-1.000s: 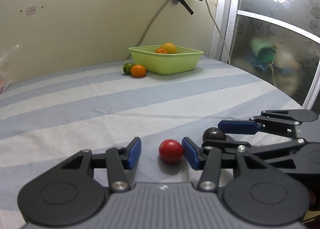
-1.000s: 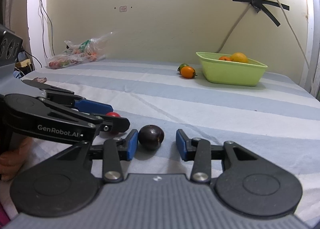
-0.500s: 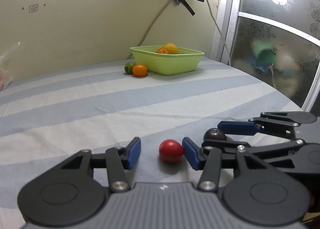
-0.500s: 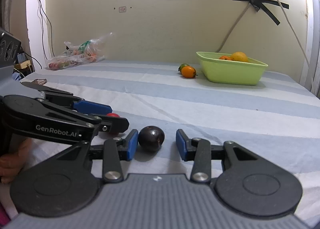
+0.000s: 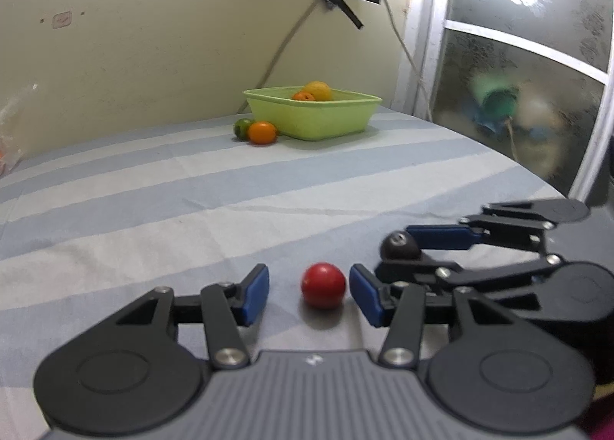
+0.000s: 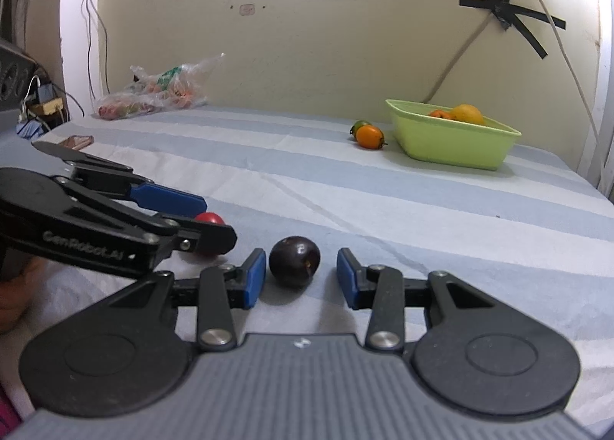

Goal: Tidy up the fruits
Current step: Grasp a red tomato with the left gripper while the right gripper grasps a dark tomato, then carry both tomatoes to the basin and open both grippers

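The left gripper (image 5: 309,292) is spread around a small glossy red fruit (image 5: 323,285) on the striped cloth (image 5: 192,202). The right gripper (image 6: 301,273), also spread, flanks a dark, shiny plum (image 6: 294,261). A green tub (image 6: 449,140) holding citrus stands well apart.

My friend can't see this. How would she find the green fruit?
Look to the far end of the striped tablecloth, where a lime-green tub sits near the wall. Just left of it lie two small fruits touching each other. The green fruit is the one half hidden behind the orange fruit, the only green one outside the tub.
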Motion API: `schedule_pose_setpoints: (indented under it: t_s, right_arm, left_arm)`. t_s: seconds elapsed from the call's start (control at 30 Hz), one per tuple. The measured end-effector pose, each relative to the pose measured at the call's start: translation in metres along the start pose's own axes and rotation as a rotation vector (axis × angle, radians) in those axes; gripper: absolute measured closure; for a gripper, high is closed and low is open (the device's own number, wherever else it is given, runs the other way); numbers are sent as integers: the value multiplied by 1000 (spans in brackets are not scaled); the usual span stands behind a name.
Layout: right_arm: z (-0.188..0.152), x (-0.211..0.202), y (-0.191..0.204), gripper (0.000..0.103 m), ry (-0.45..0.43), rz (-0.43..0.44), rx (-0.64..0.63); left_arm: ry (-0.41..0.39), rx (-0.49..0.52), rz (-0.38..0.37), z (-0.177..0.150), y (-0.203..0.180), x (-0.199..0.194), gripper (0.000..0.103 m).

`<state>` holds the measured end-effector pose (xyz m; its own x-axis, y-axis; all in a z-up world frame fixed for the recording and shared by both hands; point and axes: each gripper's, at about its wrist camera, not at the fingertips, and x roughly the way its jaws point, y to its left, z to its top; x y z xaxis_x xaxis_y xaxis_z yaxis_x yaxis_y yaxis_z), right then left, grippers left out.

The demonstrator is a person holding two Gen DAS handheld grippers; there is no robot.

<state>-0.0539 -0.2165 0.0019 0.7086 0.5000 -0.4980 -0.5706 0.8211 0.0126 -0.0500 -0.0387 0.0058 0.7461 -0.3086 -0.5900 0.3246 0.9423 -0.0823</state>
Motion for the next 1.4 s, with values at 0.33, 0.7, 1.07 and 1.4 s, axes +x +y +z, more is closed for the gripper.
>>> schedule_pose_setpoints:
  t_s: [0.33, 0.7, 1.07, 1.4]
  right_arm:
    - [2, 0, -3, 73, -8, 33, 17]
    - [66, 30, -79, 73, -117, -9, 110]
    - [108, 118, -169, 72, -131, -176, 173]
    - [96, 110, -176, 56, -209, -202, 194]
  left_arm:
    - [28, 15, -68, 11, 0, 4, 77]
    - [-62, 26, -146, 127, 14, 77, 76]
    - [12, -132, -112, 214, 48, 206, 74]
    - [-26, -203, -100, 216, 75, 207, 54]
